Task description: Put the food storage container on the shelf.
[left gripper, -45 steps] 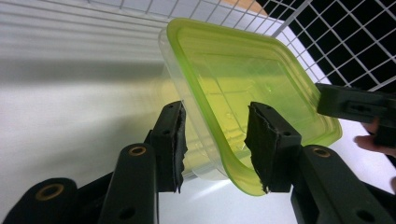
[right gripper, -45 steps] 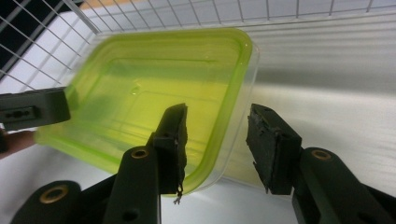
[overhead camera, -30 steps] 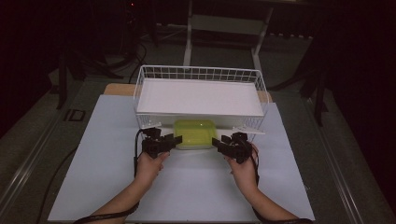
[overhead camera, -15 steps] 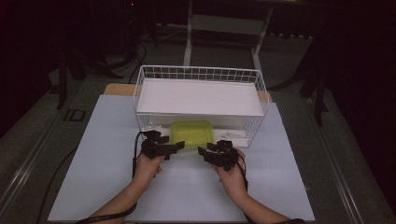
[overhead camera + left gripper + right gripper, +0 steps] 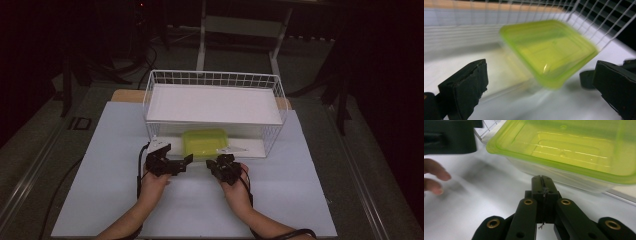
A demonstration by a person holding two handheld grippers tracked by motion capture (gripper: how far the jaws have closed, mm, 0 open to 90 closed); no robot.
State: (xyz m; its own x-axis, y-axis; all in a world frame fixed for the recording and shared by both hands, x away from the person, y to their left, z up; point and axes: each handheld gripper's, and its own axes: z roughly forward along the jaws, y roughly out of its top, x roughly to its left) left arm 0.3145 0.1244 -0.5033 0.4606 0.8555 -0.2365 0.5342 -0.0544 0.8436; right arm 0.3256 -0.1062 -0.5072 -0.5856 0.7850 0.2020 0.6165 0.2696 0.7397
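**Two grippers poised before a green-lidded box**

A clear plastic box with a lime-green lid (image 5: 204,142) sits at the open front of a white wire basket (image 5: 215,80), on the white sheet that covers the table (image 5: 310,200). The basket holds a flat white board (image 5: 215,104) above the box.

The left gripper (image 5: 176,164) rests on the sheet just in front of the box's left corner, its black jaws spread wide; in the left gripper view the blurred box lies tilted across the gap between them, apart from both pads. The right gripper (image 5: 543,179) hangs near the box's front right, its jaws pressed together on nothing, their tip just short of the clear wall under the lid's rim. A hand's fingertips (image 5: 435,178) show at the left of that view.
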